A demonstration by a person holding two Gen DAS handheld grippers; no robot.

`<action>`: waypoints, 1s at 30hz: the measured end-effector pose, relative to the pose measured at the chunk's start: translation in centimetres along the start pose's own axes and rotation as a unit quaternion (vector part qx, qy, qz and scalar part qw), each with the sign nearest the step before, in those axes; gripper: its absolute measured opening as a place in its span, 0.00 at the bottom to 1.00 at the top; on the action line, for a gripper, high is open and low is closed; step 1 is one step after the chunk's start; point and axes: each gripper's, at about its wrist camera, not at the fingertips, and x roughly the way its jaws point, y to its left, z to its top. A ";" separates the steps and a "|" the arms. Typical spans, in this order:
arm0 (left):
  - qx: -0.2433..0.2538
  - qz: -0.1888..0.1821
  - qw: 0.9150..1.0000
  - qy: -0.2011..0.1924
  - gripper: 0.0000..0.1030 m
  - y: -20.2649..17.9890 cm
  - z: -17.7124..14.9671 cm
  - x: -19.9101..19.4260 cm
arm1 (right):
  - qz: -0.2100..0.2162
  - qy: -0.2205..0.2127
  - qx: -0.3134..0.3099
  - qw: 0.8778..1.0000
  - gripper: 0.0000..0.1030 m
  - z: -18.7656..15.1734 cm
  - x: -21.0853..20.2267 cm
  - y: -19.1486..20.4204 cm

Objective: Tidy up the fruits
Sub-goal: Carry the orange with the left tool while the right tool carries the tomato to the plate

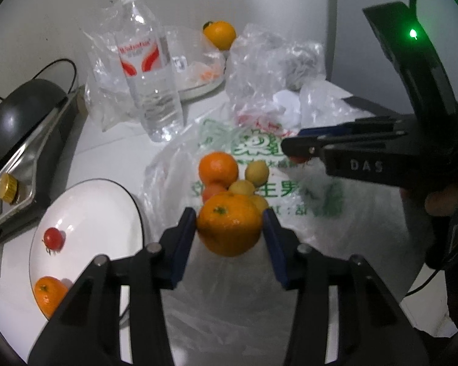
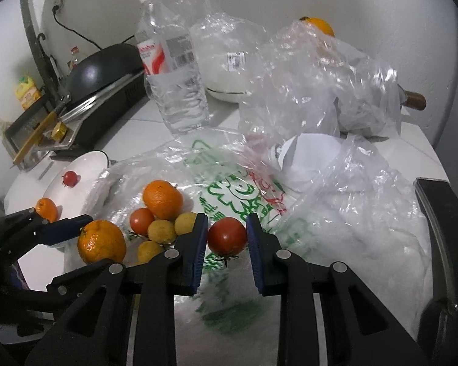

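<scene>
The white table [image 1: 113, 149] bears a printed bag [image 1: 259, 189], plate [image 1: 85, 210], water bottle [image 1: 149, 70] and seemingly crumpled wrappers [image 2: 314, 73].

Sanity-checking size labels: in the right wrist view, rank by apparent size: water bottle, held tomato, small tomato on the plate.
1. Water bottle
2. Held tomato, though nearness inflates it
3. Small tomato on the plate

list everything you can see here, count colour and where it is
mandarin oranges: four, orange; one in the left gripper, one in the pile, one on the plate, one at the far back
tomatoes: three, red; one in the right gripper, one in the pile, one small on the plate
small yellow fruits: three or more, yellow, in the pile
plate: one, white, left
water bottle: one, clear, standing behind the pile
plastic bags: several, clear, one green-printed under the pile
wok: one, black, far left
left gripper: fingers blue, shut on a mandarin
right gripper: fingers blue, shut on a tomato
</scene>
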 end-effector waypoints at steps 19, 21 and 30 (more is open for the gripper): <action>-0.030 0.025 0.998 -0.058 0.45 3.7 -1.4 -6.1 | 0.014 -0.045 -0.042 0.998 0.27 1.0 -4.6 6.2; -0.038 0.031 0.997 -0.059 0.45 4.5 -1.8 -6.4 | 0.017 -0.044 -0.048 0.998 0.27 1.1 -4.6 7.0; -0.063 0.050 0.995 -0.051 0.45 7.9 -4.1 -6.9 | 0.030 -0.041 -0.065 0.997 0.27 1.4 -4.1 10.4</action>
